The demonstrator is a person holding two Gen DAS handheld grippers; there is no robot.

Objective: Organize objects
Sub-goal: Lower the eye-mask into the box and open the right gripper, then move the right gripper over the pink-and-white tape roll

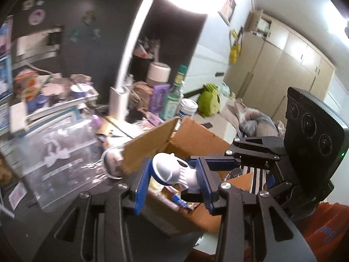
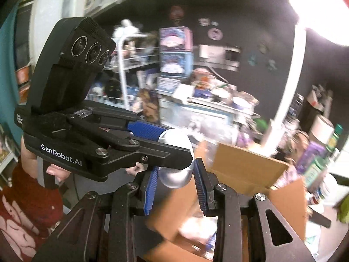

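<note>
Cluttered dark desk (image 1: 28, 224), black wall behind. Landmark: open cardboard box (image 1: 192, 139) at desk edge. Clear plastic case (image 1: 59, 159) left of box. Silver-white device (image 1: 172, 170) held above box. Left gripper (image 1: 174, 187) clamped on device. Right gripper (image 2: 174, 187) clamped on device's silver end, left gripper crossing above.
</note>
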